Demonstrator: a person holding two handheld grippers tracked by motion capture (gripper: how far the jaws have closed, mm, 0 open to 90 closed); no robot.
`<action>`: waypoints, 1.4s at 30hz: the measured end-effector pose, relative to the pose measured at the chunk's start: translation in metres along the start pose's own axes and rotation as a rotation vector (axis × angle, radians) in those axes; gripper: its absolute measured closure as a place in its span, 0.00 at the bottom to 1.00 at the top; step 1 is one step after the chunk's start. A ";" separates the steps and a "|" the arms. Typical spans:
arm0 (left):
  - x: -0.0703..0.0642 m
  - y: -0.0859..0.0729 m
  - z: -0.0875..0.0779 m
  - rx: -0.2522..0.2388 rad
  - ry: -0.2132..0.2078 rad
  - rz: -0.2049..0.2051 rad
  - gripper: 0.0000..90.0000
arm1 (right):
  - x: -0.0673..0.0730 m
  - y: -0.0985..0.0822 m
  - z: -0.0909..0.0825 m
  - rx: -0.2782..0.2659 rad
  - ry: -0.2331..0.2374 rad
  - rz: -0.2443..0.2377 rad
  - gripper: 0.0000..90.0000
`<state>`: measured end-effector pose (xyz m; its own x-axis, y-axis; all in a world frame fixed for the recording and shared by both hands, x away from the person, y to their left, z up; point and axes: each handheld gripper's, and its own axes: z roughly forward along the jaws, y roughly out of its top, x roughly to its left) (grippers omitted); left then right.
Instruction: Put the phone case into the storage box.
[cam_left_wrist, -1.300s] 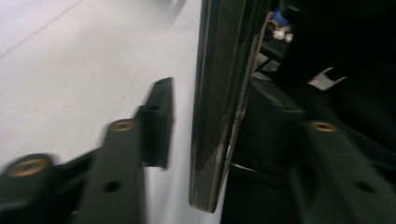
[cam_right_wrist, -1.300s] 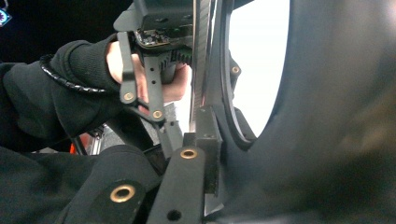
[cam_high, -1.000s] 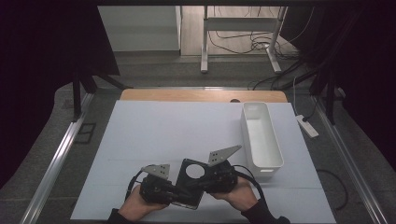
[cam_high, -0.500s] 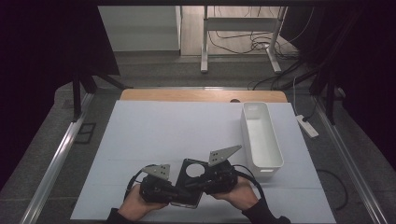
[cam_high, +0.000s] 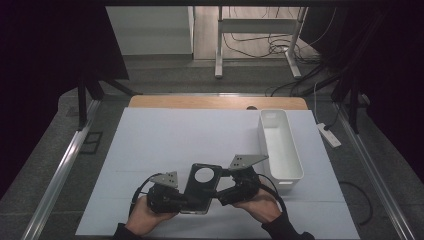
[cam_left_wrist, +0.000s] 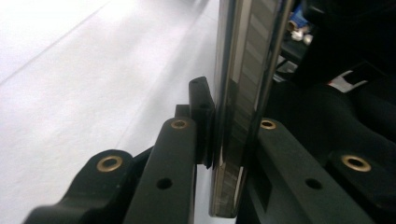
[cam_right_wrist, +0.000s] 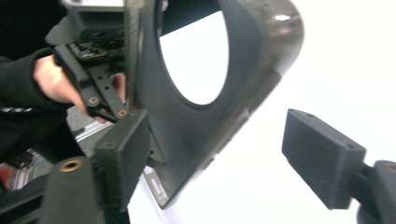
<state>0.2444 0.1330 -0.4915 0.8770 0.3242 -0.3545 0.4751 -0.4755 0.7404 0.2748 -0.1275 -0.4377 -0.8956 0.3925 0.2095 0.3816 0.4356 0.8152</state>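
Oddly, no readable writing showed on the dark case (cam_high: 202, 187), held above the white table (cam_high: 165, 145) near its front edge. Left gripper (cam_left_wrist: 224, 154) clamped its edge; right gripper (cam_right_wrist: 219, 154) had just been opening, case between its pads untouched. Bin (cam_high: 280, 145) stood apart.

A white-covered desk (cam_high: 165, 145) with a wooden far edge carries a white rectangular bin (cam_high: 295, 162) at its right.

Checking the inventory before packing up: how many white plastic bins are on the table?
1. The long white plastic bin stands on the table's right side, beyond the right gripper. No other bin shows, and little could hide one.
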 end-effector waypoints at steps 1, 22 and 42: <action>0.000 0.000 0.000 -0.001 0.012 -0.006 0.95 | 0.000 0.000 -0.001 0.000 -0.014 -0.002 0.21; -0.008 0.005 -0.002 0.018 0.251 -0.027 0.95 | 0.000 0.005 -0.009 0.025 -0.160 -0.011 0.00; -0.010 0.003 0.000 0.030 0.283 -0.063 0.95 | -0.006 0.007 -0.016 0.006 -0.174 0.036 0.00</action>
<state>0.2375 0.1281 -0.4860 0.7932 0.5669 -0.2224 0.5333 -0.4703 0.7032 0.2790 -0.1396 -0.4250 -0.8281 0.5424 0.1416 0.4148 0.4229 0.8057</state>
